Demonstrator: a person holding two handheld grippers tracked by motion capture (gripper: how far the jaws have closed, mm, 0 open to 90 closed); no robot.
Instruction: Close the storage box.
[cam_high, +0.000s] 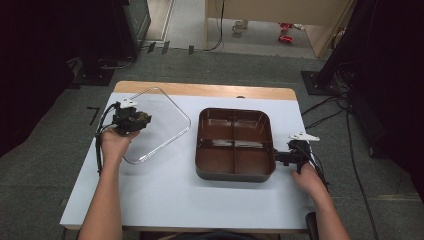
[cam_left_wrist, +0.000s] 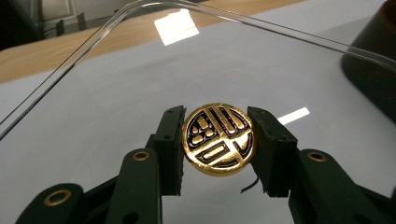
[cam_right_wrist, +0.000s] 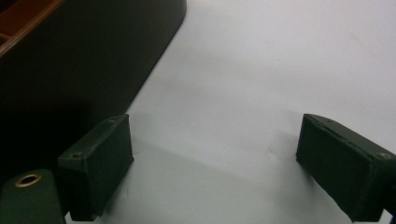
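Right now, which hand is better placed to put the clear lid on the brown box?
Left: its gripper is shut on the lid's gold knob, while the right gripper stands open beside the box.

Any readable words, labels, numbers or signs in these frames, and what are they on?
No readable words or numbers.
Gold knob on the clear lid, held in the left gripper: a raised gold emblem of bars and dots in a ring, not legible as text.
Brown tray: no label.

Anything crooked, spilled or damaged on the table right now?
Nothing spilled or broken. The clear lid is off the brown four-compartment tray, lifted at a tilt by its gold round knob in the left gripper. The tray sits square and empty.
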